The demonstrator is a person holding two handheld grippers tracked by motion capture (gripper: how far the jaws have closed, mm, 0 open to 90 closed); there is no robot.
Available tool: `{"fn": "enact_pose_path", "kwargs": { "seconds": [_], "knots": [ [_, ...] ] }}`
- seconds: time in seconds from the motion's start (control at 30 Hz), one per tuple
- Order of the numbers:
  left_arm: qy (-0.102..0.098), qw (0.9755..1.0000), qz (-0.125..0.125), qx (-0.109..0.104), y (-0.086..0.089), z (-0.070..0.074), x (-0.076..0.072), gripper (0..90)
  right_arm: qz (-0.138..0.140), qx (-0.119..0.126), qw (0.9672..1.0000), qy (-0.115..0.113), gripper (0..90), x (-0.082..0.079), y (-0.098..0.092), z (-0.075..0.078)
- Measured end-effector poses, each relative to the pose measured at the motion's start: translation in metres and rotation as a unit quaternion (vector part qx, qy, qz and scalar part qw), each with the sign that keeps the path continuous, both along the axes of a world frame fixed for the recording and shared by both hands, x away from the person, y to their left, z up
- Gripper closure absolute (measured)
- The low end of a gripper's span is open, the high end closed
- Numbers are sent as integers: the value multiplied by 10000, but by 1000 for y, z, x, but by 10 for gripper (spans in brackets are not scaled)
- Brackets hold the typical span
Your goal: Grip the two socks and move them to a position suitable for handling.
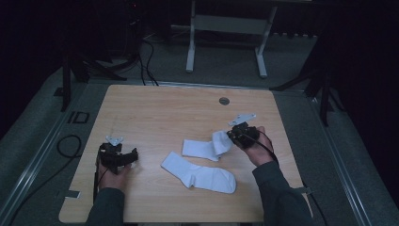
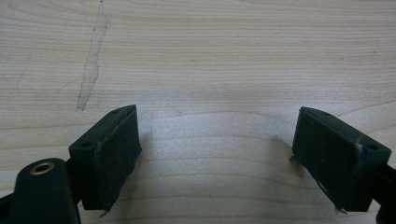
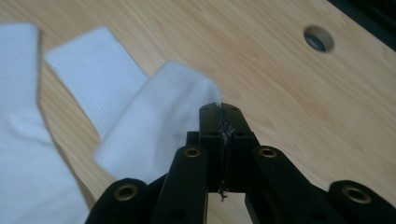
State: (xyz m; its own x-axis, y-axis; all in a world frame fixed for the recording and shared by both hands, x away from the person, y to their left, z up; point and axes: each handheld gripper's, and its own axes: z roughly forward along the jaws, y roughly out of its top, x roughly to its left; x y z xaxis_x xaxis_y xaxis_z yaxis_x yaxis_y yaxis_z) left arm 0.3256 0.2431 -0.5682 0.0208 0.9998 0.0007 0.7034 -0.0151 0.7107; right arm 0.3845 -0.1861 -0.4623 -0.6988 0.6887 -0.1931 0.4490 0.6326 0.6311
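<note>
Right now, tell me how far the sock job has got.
Early stage. Nothing looks finished: the near sock lies flat and untouched on the table. In hand: the right claw is shut on one end of the far sock, folding it up off the wood. The left claw is open over bare wood. Pairing or folding both remains.

No text, label, brand, number or sign can be read anywhere in these pictures. The wooden table point(image 1: 141, 108) bears only its grain, a pale smear and a round grommet hole point(image 1: 224, 100) near its far edge, none of them lettered. The two white socks point(image 1: 200, 174) near the table's middle carry no print or logo that can be made out. A dark mark on the floor just beside the table's far left corner point(image 1: 78, 117) is too dim to read.
</note>
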Motion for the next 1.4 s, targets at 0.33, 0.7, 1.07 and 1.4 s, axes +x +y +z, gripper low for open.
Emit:
{"fn": "enact_pose_path", "kwargs": {
  "seconds": [0.33, 0.7, 1.07, 1.4],
  "knots": [
    [10, 10000, -12, 12, 0, 0, 0, 151, -439, -209, 9985, 240, 883, -3, -46, -19],
    [14, 10000, -13, 14, 0, 0, 0, 150, -485, -200, 9977, 419, 653, -5, -67, -25],
    [14, 10000, -11, 12, 0, 0, 0, 150, 157, -191, 9993, 269, 575, -3, -29, -19],
    [4, 10000, -1, 4, 0, 0, 0, 150, 511, 65, 9979, 397, 565, 4, -3, -18]
  ]
}}
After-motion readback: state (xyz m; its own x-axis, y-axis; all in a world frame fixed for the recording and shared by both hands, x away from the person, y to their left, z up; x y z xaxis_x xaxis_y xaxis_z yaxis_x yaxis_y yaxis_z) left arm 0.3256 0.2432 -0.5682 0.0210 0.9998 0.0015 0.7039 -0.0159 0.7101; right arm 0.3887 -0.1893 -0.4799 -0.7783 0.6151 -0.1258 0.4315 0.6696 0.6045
